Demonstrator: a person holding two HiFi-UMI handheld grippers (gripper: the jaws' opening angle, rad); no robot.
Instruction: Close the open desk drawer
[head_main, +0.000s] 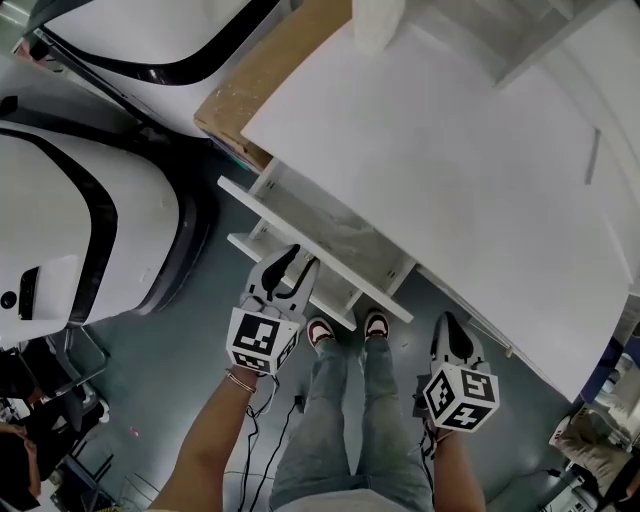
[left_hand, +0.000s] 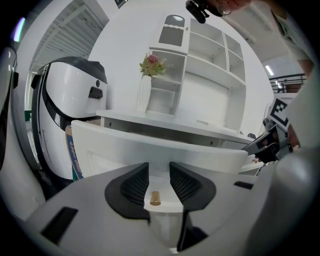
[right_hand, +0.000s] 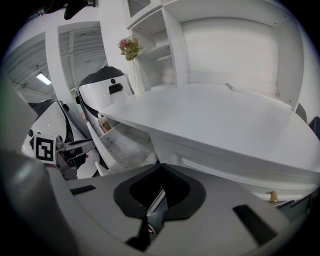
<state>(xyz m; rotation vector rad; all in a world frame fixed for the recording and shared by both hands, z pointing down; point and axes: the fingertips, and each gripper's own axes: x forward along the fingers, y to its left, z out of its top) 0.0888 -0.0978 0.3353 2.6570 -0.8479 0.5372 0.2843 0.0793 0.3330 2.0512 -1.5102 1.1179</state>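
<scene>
The white desk (head_main: 450, 150) has its drawer (head_main: 330, 232) pulled out toward me. My left gripper (head_main: 290, 262) is at the drawer's front panel (left_hand: 160, 150). Its jaws stand open on either side of a small brass knob (left_hand: 155, 198), and the pads do not press on it. My right gripper (head_main: 450, 322) hangs to the right, short of the desk's front edge, with its tips together and nothing between them. In the right gripper view the open drawer (right_hand: 125, 145) shows at the left, beyond that gripper (right_hand: 161, 170).
Two large white pods with black trim (head_main: 70, 240) stand to the left. A brown board (head_main: 270, 70) leans by the desk's left end. A shelf unit with a flower vase (left_hand: 152, 65) rises behind the desktop. My shoes (head_main: 345, 328) are below the drawer. A second brass knob (right_hand: 272, 196) sits under the desk at right.
</scene>
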